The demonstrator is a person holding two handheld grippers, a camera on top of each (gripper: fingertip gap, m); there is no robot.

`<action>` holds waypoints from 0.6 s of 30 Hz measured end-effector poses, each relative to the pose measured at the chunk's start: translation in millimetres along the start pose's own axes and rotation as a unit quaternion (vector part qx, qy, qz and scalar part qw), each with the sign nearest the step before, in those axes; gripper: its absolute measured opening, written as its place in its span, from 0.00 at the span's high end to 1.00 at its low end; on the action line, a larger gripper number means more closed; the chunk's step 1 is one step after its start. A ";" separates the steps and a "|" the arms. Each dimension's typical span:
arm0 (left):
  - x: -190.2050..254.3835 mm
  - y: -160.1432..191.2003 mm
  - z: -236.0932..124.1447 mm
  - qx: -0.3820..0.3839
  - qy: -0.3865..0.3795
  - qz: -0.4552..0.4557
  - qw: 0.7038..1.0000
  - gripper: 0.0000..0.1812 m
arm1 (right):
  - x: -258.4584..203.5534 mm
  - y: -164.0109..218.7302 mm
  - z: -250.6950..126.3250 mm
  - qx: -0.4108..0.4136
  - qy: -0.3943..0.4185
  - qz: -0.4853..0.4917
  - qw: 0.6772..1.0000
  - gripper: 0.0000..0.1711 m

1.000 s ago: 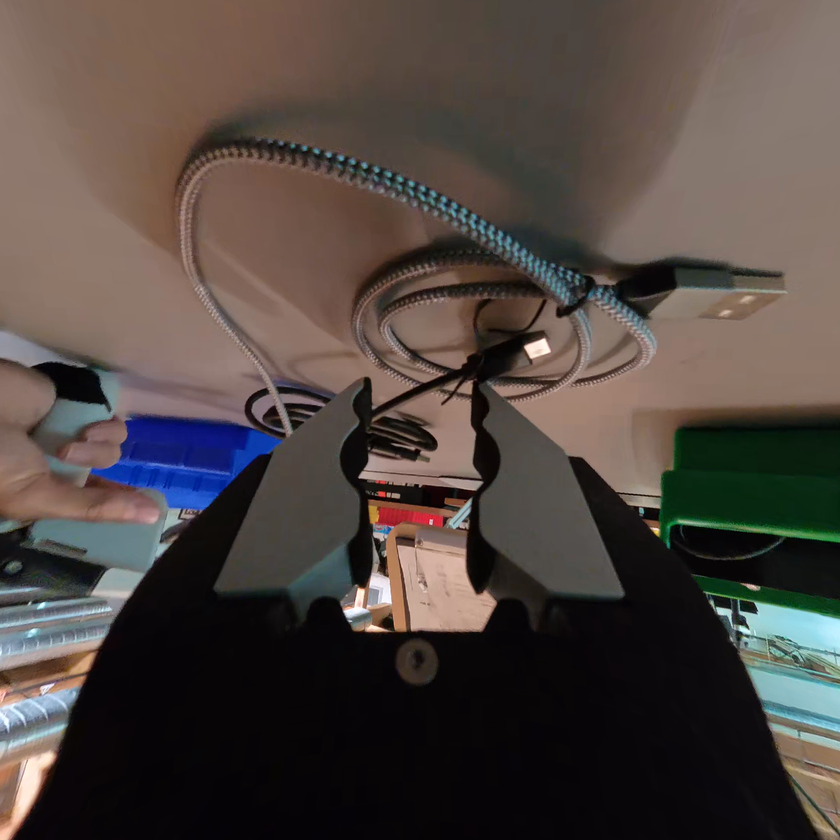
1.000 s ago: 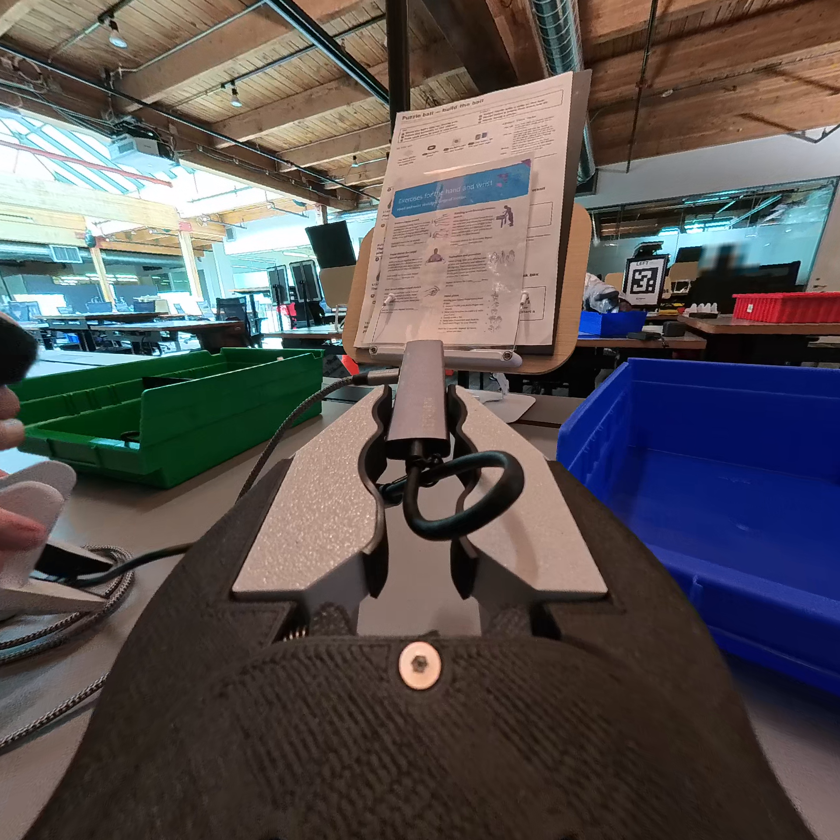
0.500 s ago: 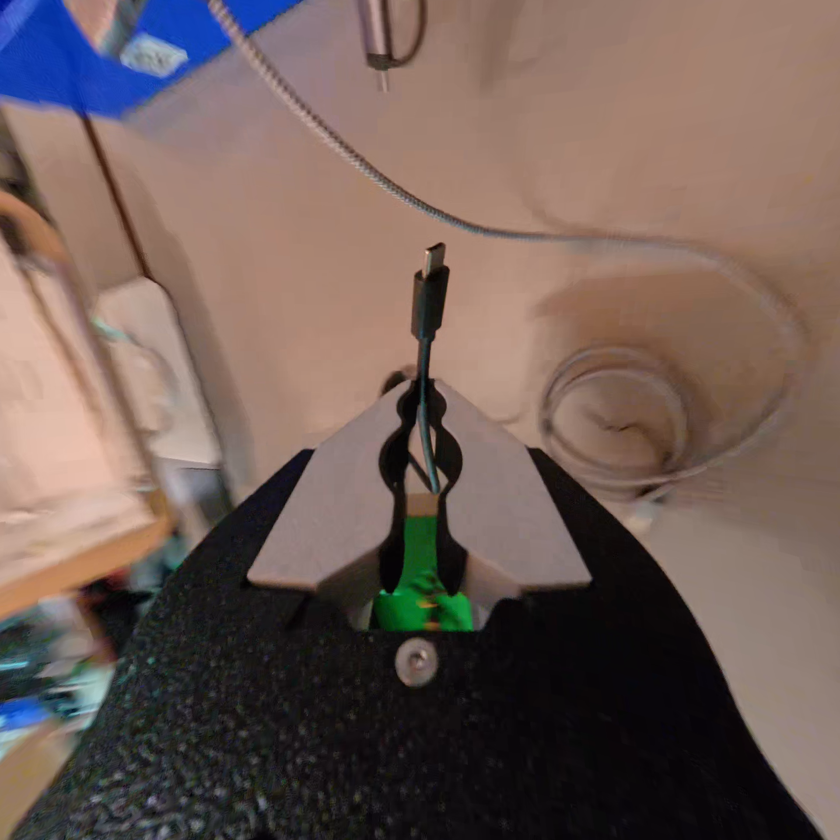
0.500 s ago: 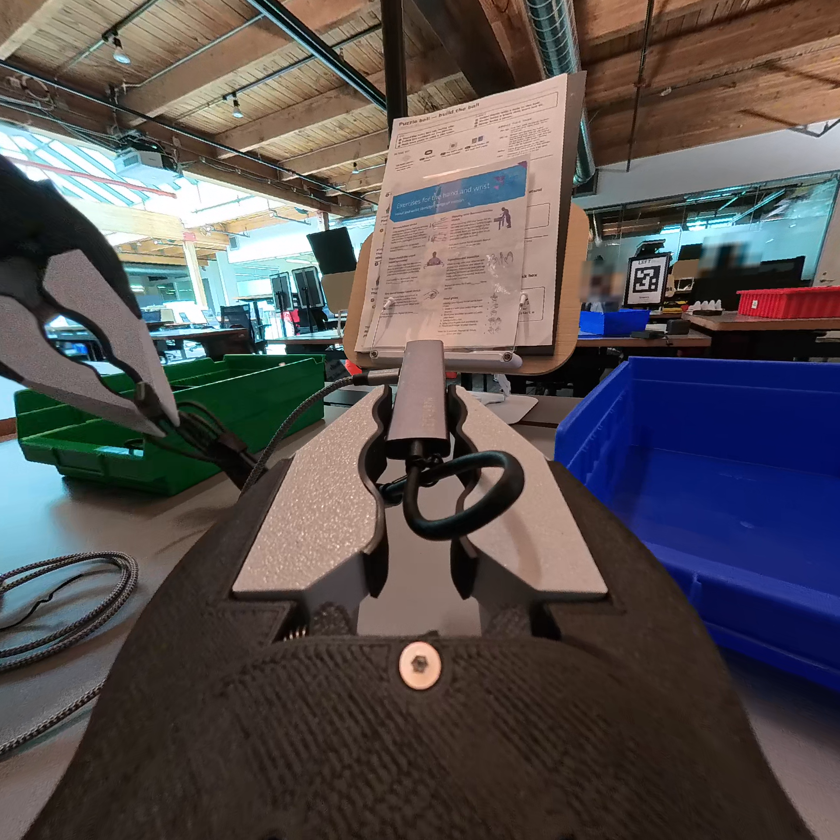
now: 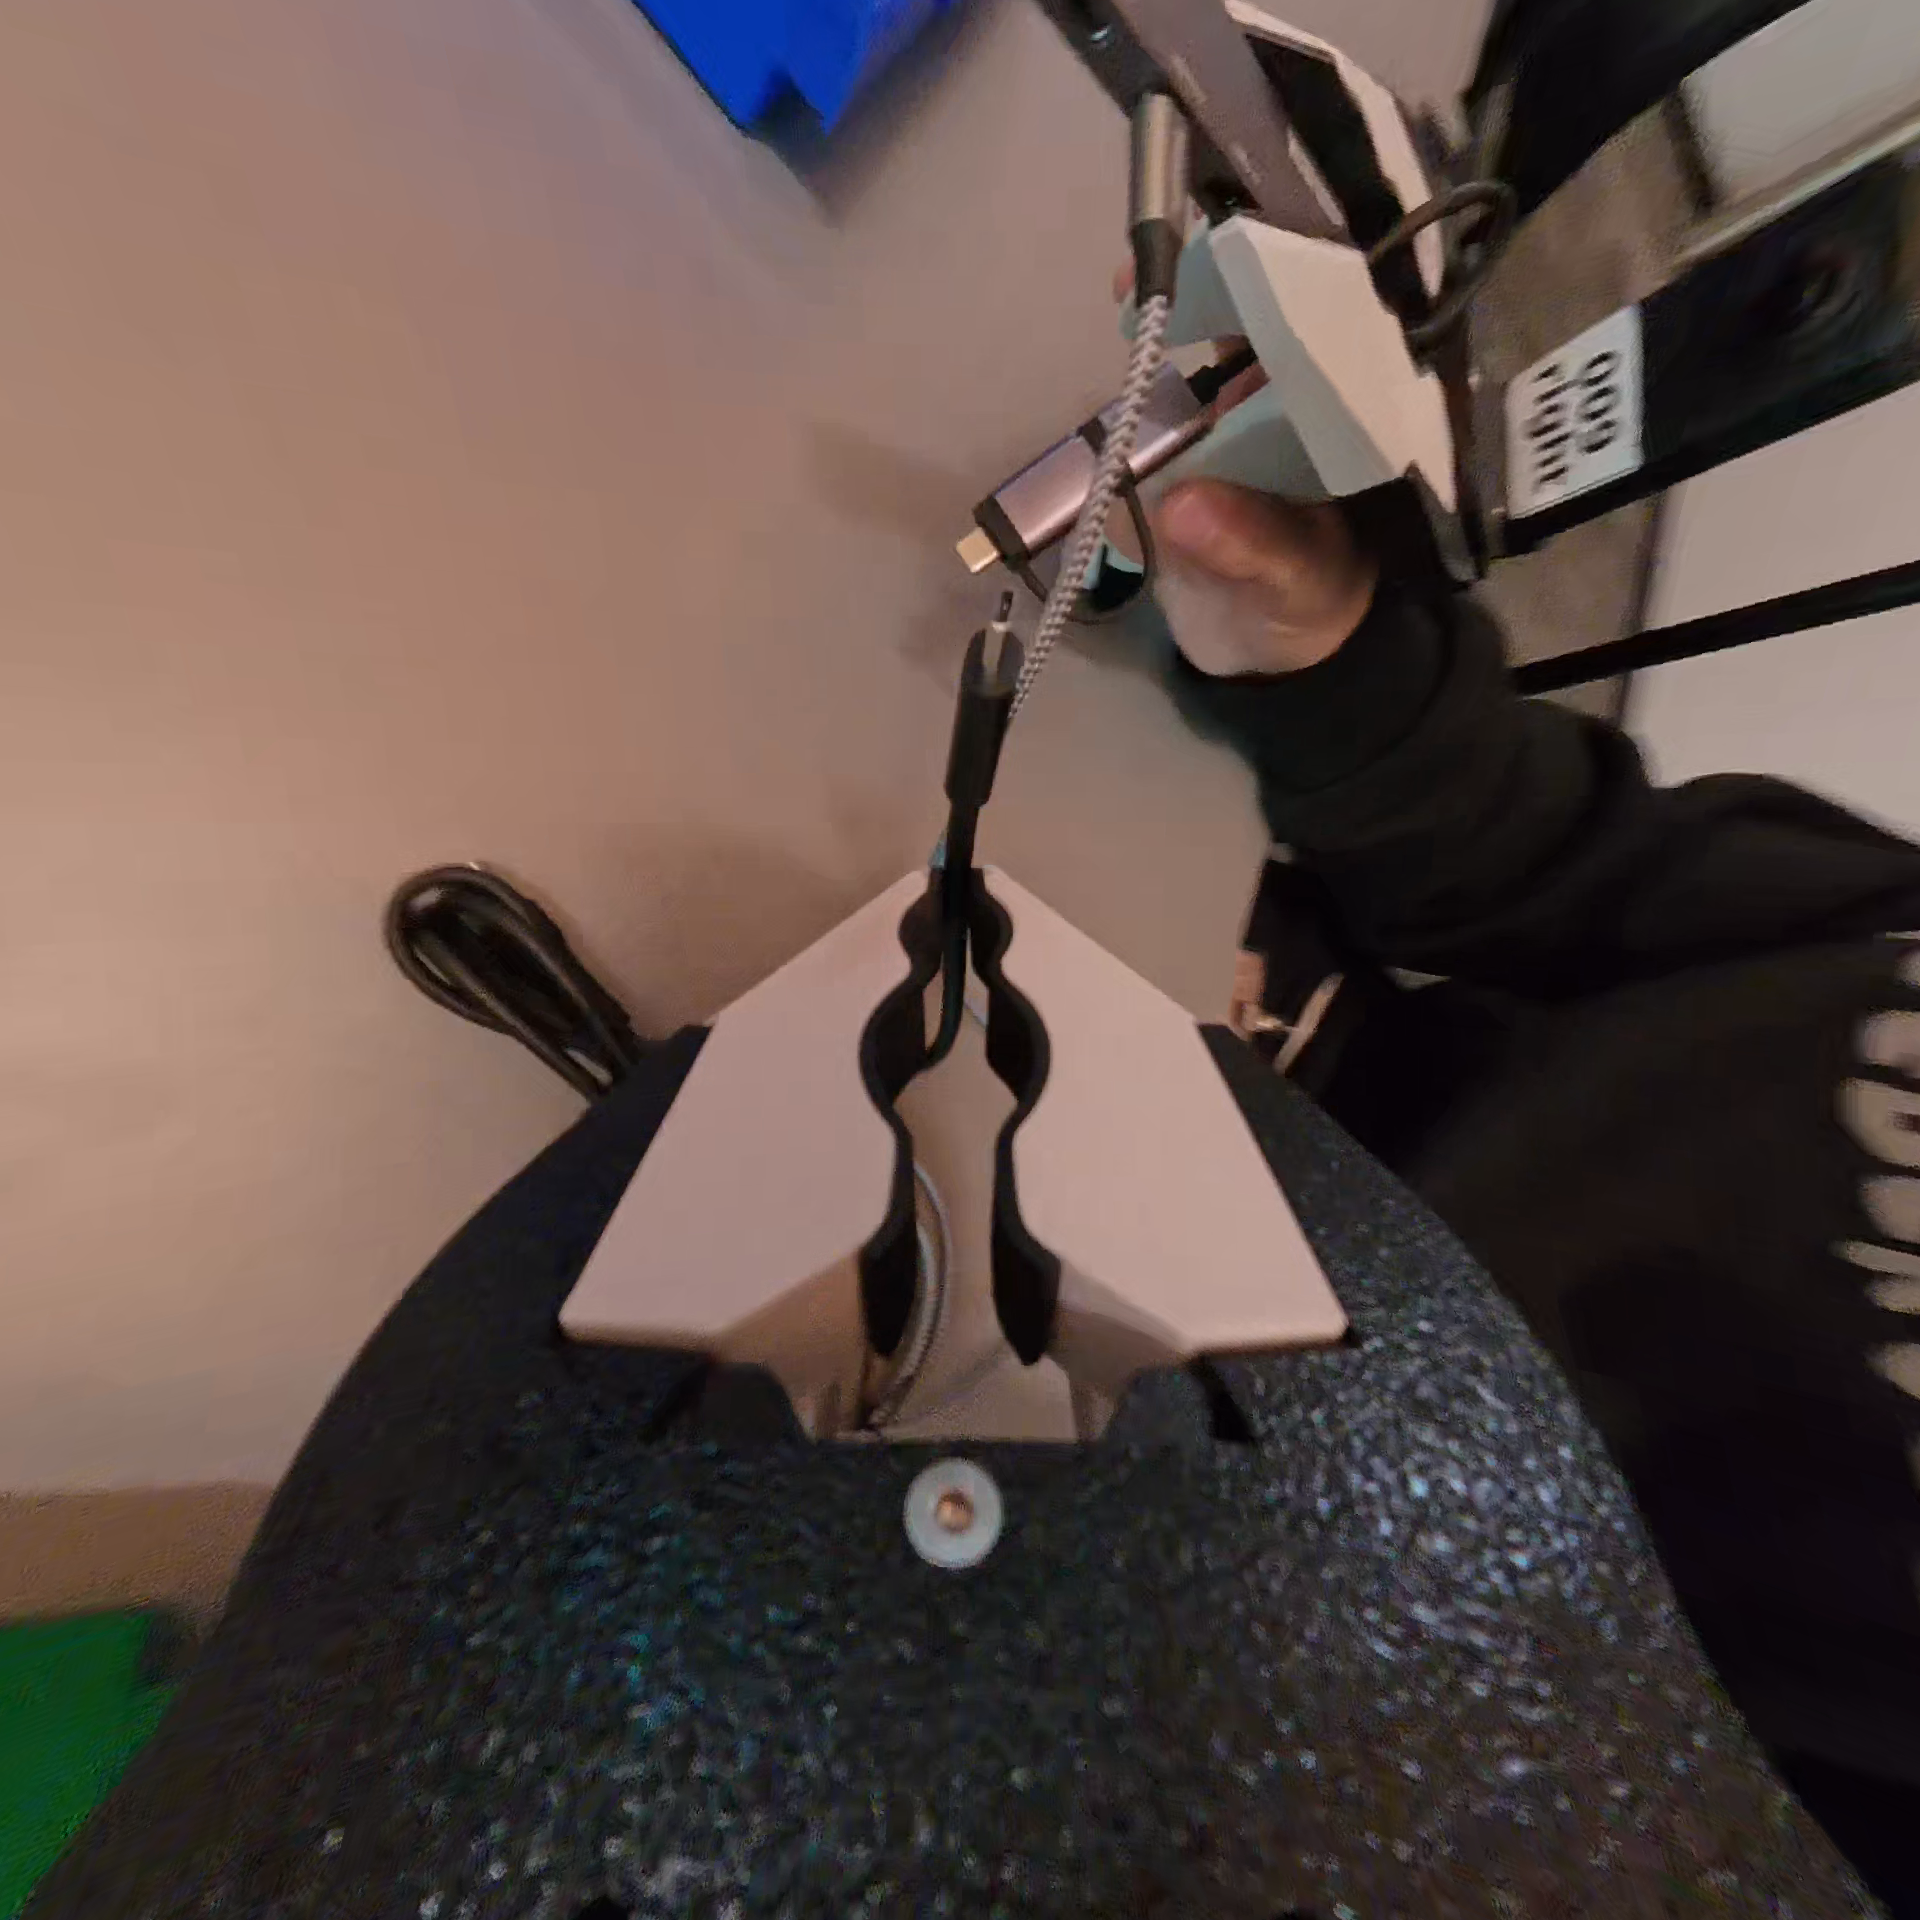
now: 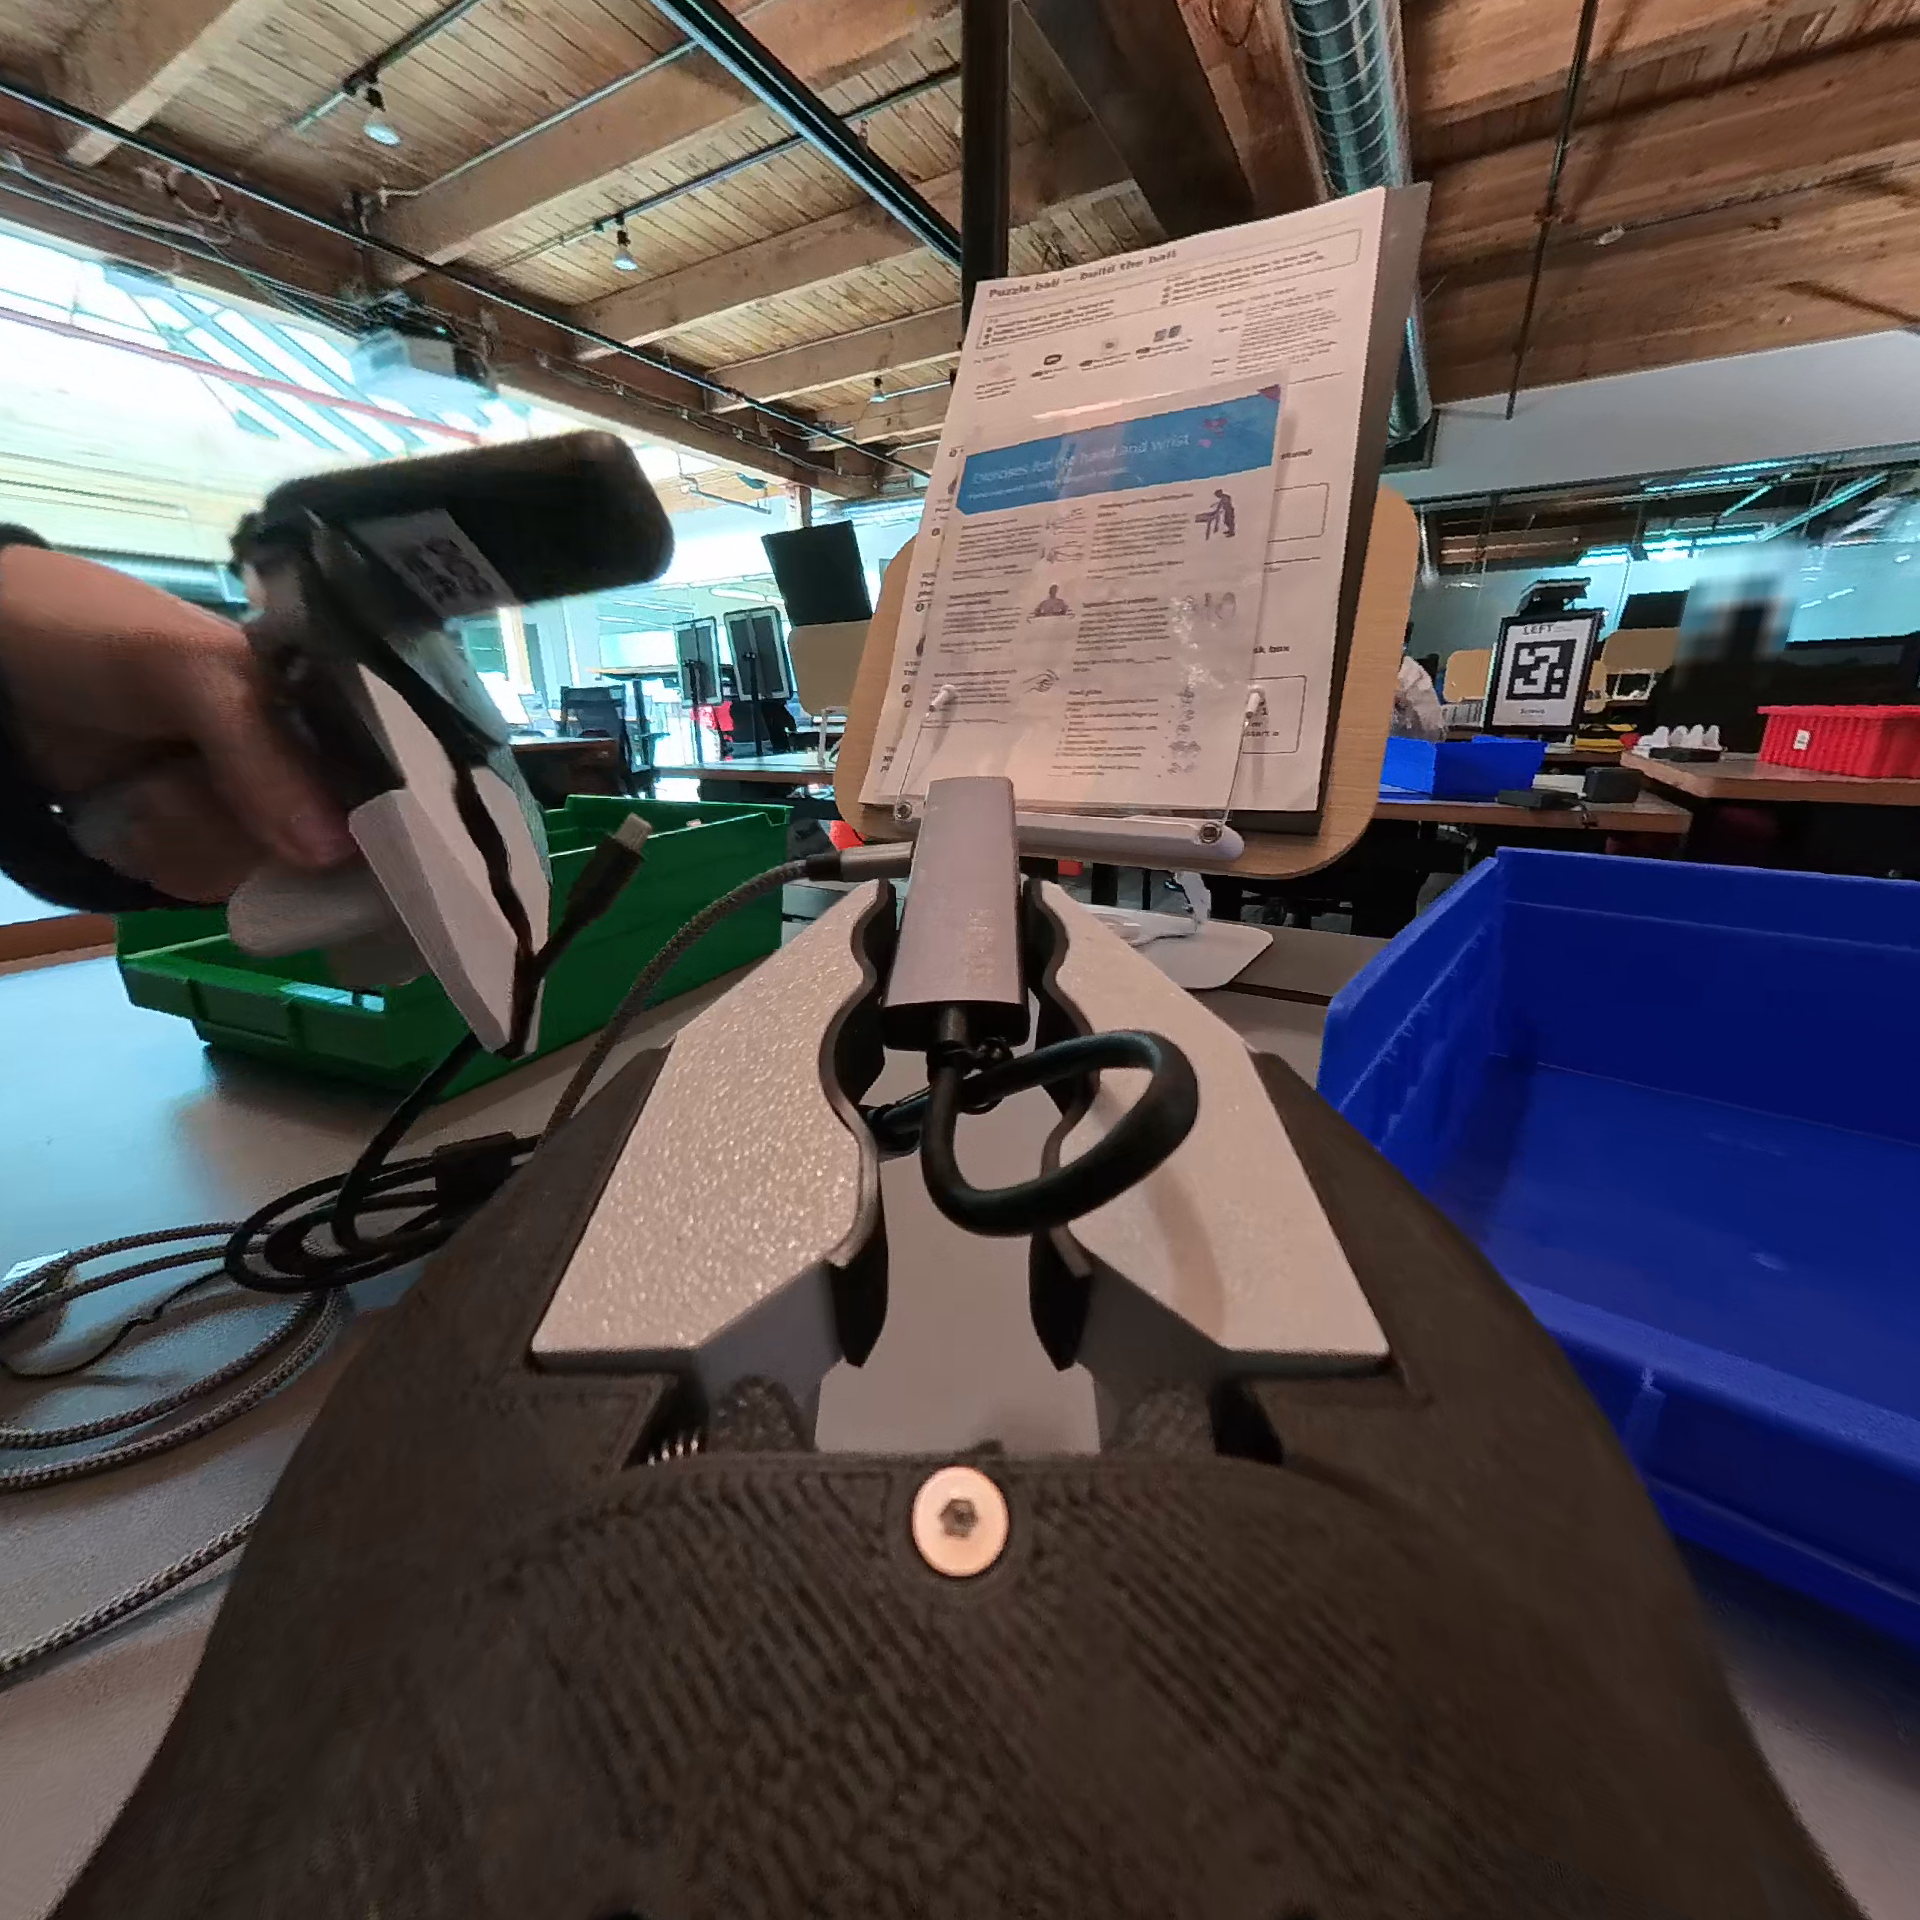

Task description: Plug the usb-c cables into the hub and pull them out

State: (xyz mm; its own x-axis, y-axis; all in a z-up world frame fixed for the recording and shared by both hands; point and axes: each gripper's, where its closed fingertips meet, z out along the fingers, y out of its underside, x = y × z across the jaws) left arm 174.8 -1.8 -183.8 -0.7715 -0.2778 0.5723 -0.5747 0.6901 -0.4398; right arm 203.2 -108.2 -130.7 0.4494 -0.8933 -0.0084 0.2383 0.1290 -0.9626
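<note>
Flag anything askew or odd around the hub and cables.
Nothing is damaged or spilled. The left gripper pinches the black cable below its plug, so the plug sticks out unsupported and slightly tilted. The right gripper holds the hub upright; a braided cable is already plugged into its side.

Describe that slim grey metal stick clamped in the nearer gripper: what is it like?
The slim grey metal hub is a narrow bar with a matte, brushed look. The right gripper is shut on its lower part, holding it nearly upright above the table. A short black looped cord hangs from its near end, and a braided grey cable is plugged into its left side. The other cable's plug is close but not touching.
</note>
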 end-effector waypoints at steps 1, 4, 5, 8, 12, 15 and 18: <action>-2.3 2.4 -0.2 -0.002 0.022 -0.023 1.000 0.99 | 0.5 0.2 0.2 -0.001 0.001 0.000 1.000 0.86; -14.1 1.8 4.6 0.022 0.045 -0.055 0.997 0.99 | 2.3 0.8 0.9 -0.003 0.007 0.000 1.000 0.86; -19.3 0.6 7.4 0.032 0.035 -0.049 0.998 0.99 | 3.2 0.8 0.9 -0.003 0.010 0.000 1.000 0.86; -44.4 -12.2 15.7 0.075 -0.054 -0.011 0.996 0.96 | 7.6 0.1 -0.2 -0.001 0.023 -0.003 1.000 0.86; -73.0 -30.9 19.5 0.103 -0.204 0.071 0.971 0.94 | 13.4 -0.8 -2.4 0.000 0.041 -0.008 0.999 0.86; -77.9 -32.9 26.9 0.066 -0.270 0.124 0.953 0.86 | 15.7 -1.1 -3.0 0.001 0.048 -0.009 0.999 0.86; -64.7 -27.6 44.6 0.023 -0.249 0.158 0.955 0.81 | 17.5 -1.1 -3.5 0.000 0.053 -0.012 0.999 0.86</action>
State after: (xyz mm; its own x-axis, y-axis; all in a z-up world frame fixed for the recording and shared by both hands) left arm 228.4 -32.7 -239.6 -0.9361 -0.3516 0.0104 -0.2938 0.7654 -0.5726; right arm 207.8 -125.6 -130.8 0.3505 -0.9364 -0.0142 0.2478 0.1074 -0.9628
